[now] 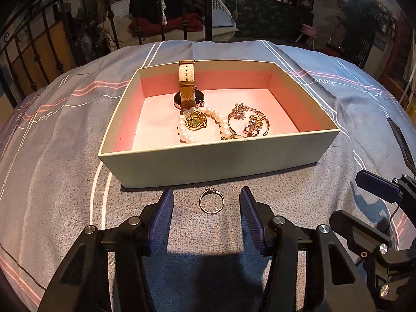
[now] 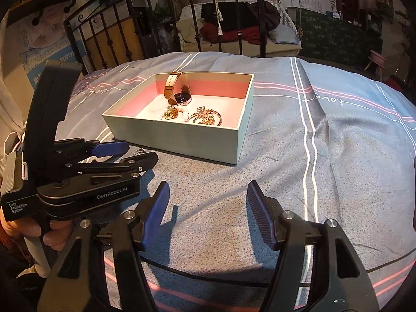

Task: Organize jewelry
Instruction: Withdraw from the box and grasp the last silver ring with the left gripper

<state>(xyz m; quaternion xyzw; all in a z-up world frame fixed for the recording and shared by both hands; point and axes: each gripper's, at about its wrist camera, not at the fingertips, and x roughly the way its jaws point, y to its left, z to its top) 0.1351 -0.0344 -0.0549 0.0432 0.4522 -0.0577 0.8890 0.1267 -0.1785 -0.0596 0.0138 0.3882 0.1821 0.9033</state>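
A thin silver ring point(image 1: 211, 202) with a small stone lies flat on the grey bedspread, just in front of the box. My left gripper point(image 1: 206, 195) is open, one blue pad on each side of the ring and neither touching it. The pale box point(image 1: 208, 161) with a pink lining holds a tan-strap watch point(image 1: 186, 88), a pearl bracelet point(image 1: 221, 122), a gold pendant point(image 1: 196, 122) and a flowered bangle point(image 1: 249, 122). My right gripper point(image 2: 208, 189) stands open over bare cloth to the right of the left one, with nothing between its fingers. It also shows at the right edge of the left wrist view, right gripper point(image 1: 345, 197).
The bedspread point(image 2: 312, 169) has pink and white stripes and falls away at the edges. A black iron bed rail point(image 1: 52, 39) stands behind the box. A person's hand point(image 2: 52, 234) grips the left gripper's handle at the lower left of the right wrist view.
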